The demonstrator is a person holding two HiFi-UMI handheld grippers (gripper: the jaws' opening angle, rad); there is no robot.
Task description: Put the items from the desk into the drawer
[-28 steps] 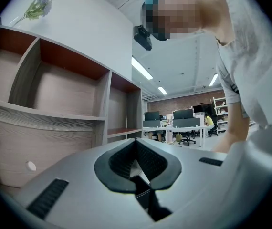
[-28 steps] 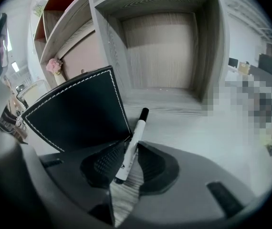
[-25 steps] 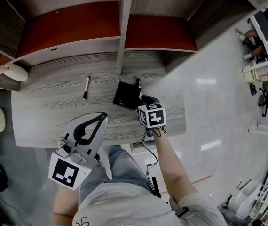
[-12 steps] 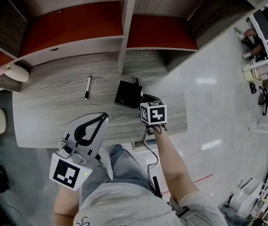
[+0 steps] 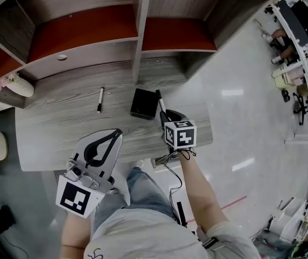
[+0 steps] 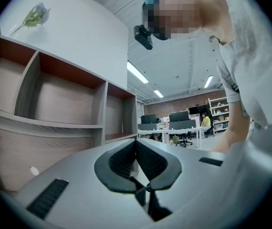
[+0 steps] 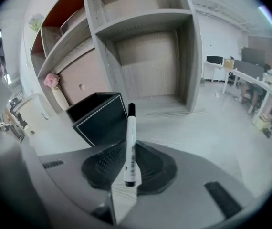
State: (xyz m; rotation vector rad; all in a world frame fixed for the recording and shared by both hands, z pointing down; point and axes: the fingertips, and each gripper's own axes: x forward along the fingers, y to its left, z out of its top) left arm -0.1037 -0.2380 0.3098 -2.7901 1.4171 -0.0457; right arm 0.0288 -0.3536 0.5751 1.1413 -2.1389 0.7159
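My right gripper [image 5: 167,115] [image 7: 129,163] is shut on a white marker with a black cap [image 7: 130,142] [image 5: 160,101], held lifted just right of a black box [image 5: 143,103] [image 7: 99,117] on the grey desk [image 5: 51,128]. A second white marker [image 5: 100,100] lies on the desk to the left of the box. Off the desk's front edge, near the person's lap, my left gripper [image 5: 108,138] [image 6: 137,160] is shut and holds nothing. No drawer shows in any view.
Open wooden shelf compartments [image 5: 89,31] rise behind the desk. A white vase with pink flowers [image 5: 18,84] [image 7: 56,90] stands at the desk's far left. Office desks and chairs [image 7: 250,80] fill the room to the right.
My right gripper has drawn back toward the desk's front right with the marker, which is now raised clear of the black box. The left gripper has stayed put.
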